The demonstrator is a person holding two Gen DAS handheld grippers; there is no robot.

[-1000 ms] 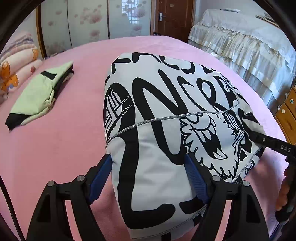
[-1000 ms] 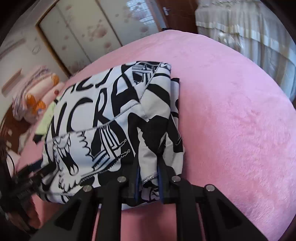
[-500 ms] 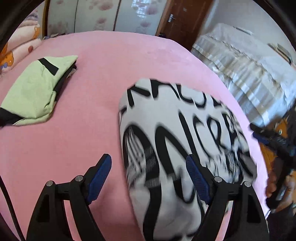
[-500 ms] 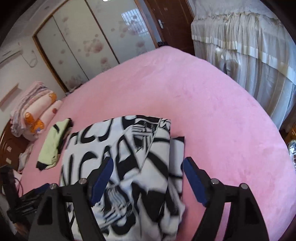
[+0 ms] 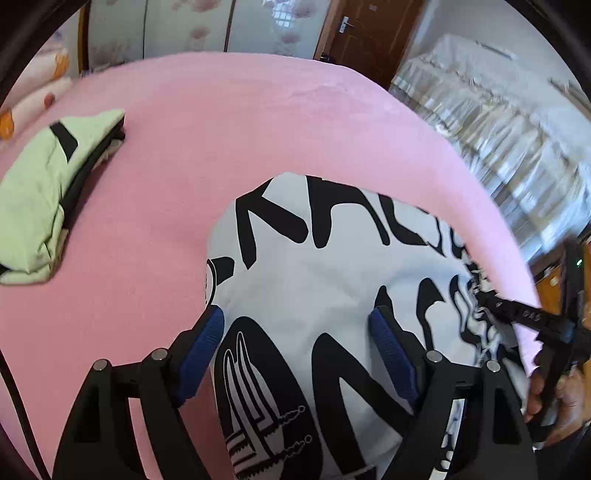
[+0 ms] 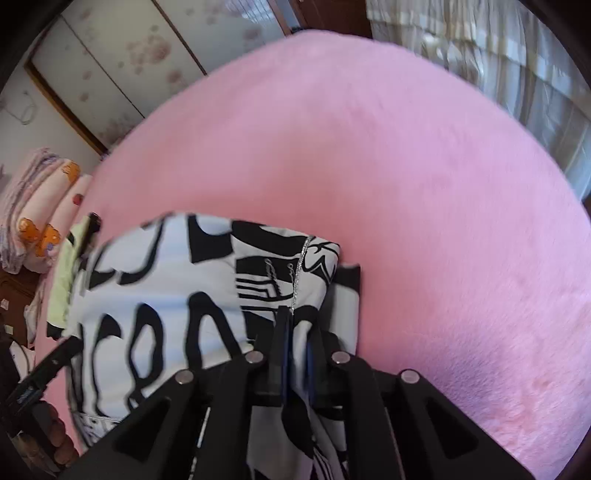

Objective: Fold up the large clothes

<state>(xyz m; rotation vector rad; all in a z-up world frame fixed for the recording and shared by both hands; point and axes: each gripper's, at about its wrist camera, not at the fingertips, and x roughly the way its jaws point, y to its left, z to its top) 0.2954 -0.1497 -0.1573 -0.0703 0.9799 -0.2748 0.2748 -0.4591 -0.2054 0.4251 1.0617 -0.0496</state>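
Lying folded on a pink blanket (image 5: pixel 229 122) that covers the bed: one large white garment (image 5: pixel 332 280) printed with heavy black lettering and graphic figures, set toward the near edge of the bed. Left gripper (image 5: pixel 295 350): jaws spread wide, blue pads (image 5: pixel 201 350) standing on either side of the garment's near portion, the left pad at the cloth's edge and the right one over the print; neither presses the cloth. Right gripper (image 6: pixel 295 354): jaws have just closed, now pinched together on the garment's right-hand folded edge, cloth caught between them. A hand (image 5: pixel 554 398) holding that gripper shows at the right margin of the left wrist view. Second item: a folded pale-green garment with black trim (image 5: pixel 40 199), well apart at the far left of the blanket. Background: sliding floral wardrobe doors (image 6: pixel 110 62), a brown door (image 5: pixel 354 33), stacked bedding (image 6: pixel 33 206).
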